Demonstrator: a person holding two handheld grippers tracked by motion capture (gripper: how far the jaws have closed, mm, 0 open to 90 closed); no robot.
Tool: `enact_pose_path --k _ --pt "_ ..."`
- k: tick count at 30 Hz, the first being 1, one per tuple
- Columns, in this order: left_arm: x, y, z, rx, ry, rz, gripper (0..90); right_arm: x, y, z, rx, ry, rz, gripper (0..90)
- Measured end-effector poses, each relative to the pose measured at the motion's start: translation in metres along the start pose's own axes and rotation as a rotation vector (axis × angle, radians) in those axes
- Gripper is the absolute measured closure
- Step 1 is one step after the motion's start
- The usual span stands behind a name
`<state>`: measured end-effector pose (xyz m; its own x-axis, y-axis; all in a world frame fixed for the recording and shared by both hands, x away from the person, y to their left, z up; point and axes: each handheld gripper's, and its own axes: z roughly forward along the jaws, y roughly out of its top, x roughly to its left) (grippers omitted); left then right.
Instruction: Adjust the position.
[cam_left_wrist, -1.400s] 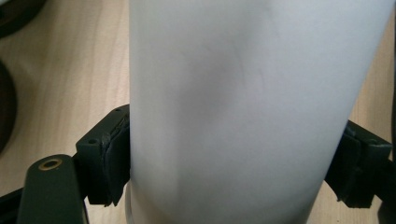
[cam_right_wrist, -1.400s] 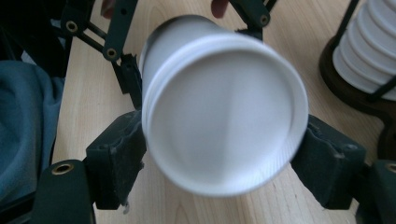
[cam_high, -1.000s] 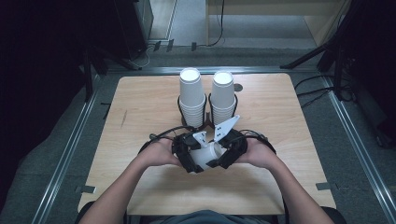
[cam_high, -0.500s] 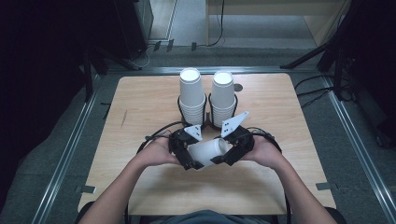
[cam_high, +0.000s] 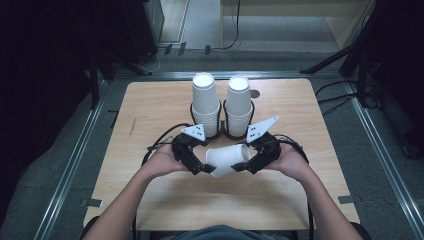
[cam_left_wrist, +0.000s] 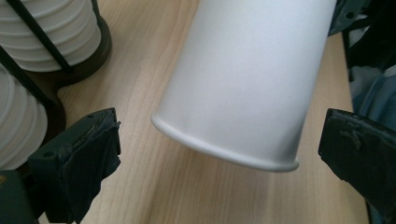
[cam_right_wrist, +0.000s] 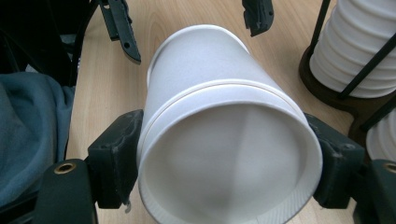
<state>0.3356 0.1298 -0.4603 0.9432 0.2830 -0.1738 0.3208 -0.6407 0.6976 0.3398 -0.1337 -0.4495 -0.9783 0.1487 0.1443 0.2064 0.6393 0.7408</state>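
Our right tool (cam_high: 250, 162) clamps the white paper cup (cam_high: 227, 159) near its open mouth, a pad (cam_right_wrist: 116, 154) pressing on each side of the wall just behind the rim. Our left tool (cam_high: 200, 167) has just been opening and now stands at its widest; the cup's closed end lies between its pads (cam_left_wrist: 95, 149) with daylight on both sides, touching neither. So the cup hangs on its side between the two tools, above the desk (cam_high: 150, 110), carried by the right one alone.

We judge the cup light, thin-walled and easy to crush: the wall gives under a hard squeeze, while the rolled rim and the base ring are the stiffer parts. The best hold is therefore close to the rim or the base, with gentle pressure. The smooth paper may slip if the grip is too loose.

Beyond the tools, two tall stacks of white cups (cam_high: 206, 102) stand in a black wire holder (cam_high: 222, 131) near the middle of the desk, well clear of the held cup.
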Motion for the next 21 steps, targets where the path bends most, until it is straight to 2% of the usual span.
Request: enact_pose_path --k 3,8,13,15,18,21 --pt "0.0 -0.002 0.0 -0.023 0.002 0.003 0.0 0.0 0.0 -0.004 -0.027 -0.005 0.004 23.3" --pt "-0.003 -0.002 0.003 -0.055 -0.037 -0.005 0.0 0.0 0.001 -0.01 -0.069 0.007 0.018 23.3" --pt "-0.007 -0.002 0.011 -0.043 -0.057 0.011 0.0 0.003 0.006 -0.013 -0.111 0.031 0.006 23.3" --pt "-0.009 -0.001 0.013 -0.053 -0.054 0.016 0.0 0.004 0.008 -0.013 -0.123 0.041 0.004 23.3" --pt "-0.01 0.0 0.011 -0.088 -0.062 0.018 0.9 0.006 0.01 -0.012 -0.14 0.052 0.0 23.3" --pt "-0.011 0.0 0.007 -0.118 -0.067 0.027 6.1 0.006 0.011 -0.012 -0.164 0.061 0.01 23.5"
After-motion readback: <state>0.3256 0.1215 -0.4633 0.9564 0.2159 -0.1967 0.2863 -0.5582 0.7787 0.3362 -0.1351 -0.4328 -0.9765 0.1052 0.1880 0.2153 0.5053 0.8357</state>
